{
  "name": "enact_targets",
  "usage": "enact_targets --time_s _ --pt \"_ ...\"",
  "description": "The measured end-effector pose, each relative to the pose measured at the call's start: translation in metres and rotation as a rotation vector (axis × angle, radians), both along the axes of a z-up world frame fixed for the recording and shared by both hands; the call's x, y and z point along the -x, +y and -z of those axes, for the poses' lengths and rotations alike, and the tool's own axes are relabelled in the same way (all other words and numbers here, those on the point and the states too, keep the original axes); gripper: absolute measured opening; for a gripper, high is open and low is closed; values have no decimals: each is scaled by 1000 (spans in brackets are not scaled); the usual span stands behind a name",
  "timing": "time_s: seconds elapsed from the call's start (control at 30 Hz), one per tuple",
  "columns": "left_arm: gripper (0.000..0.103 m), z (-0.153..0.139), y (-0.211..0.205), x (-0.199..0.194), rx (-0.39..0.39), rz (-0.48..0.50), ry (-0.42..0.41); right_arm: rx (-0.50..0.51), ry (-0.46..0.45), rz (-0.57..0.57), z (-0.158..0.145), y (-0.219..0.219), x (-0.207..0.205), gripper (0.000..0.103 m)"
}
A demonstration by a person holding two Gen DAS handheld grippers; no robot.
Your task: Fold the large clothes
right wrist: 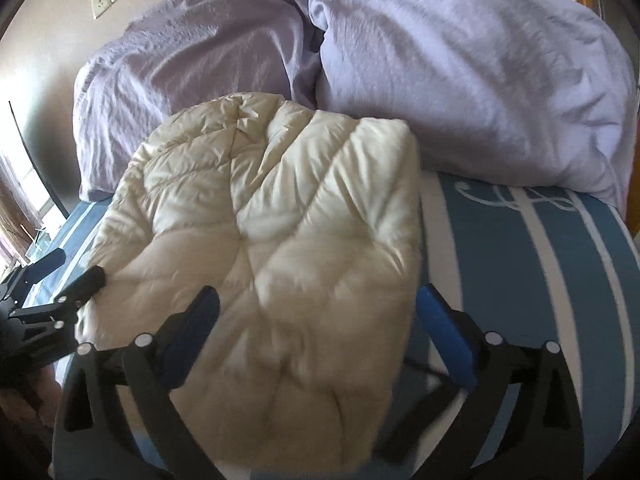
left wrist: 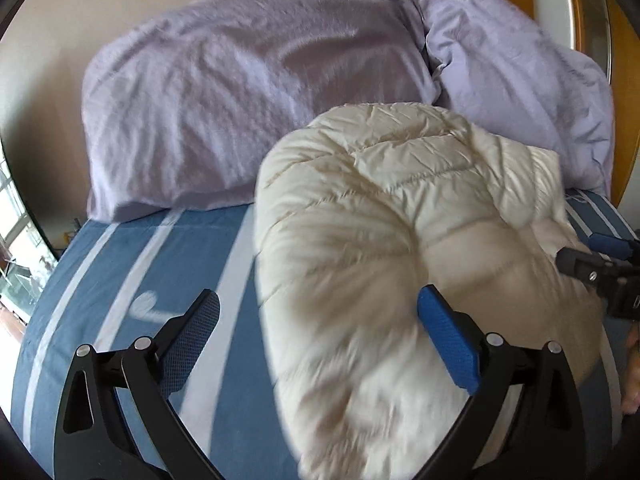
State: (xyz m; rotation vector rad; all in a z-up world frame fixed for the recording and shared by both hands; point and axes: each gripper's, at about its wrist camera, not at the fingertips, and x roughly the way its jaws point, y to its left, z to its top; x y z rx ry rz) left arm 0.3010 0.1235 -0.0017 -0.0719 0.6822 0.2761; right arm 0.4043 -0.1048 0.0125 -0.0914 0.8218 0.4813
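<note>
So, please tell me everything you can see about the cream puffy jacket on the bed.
The cream jacket is quilted and padded, with stitched puffy panels and a slightly shiny, thin shell fabric. It lies in a folded, rounded bundle on the blue bed cover with white stripes. Its far end reaches the two lilac pillows. Sleeves, zipper and collar are not visible. Both grippers are open: the left gripper at its left edge, the right gripper straddling its near end. Neither clamps it.

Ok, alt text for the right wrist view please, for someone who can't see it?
A cream puffer jacket, folded into a bundle, lies on a blue striped bed. The right gripper, jaws open, straddles its near edge; the left gripper is at its left side, with two lilac pillows behind.
</note>
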Motion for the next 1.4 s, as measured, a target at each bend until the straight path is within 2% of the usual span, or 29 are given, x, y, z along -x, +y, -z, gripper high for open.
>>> enact_targets --time_s 0.17,0.37,0.53,0.63,0.8,1.13,1.4 --pt "101 -2 1 53 43 -28 6 4 -15 11 -14 -20 45 101" --pt "102 0 -7 109 95 -62 -13 -63 -24 2 -22 -49 98 101" --pt "102 -7 -23 144 84 -95 -47 -22 -49 9 -22 -55 138 101" --pt "102 -10 -31 156 76 -88 -54 1 -58 10 -20 -57 159 101" --pt "102 -13 -46 172 53 -58 -60 -18 -35 17 -17 -67 178 101" --pt "102 -11 -61 188 87 -16 -44 -69 -6 14 -20 -80 199 101" --pt "102 -22 -69 195 100 26 -80 -92 -22 -19 -28 -76 210 101"
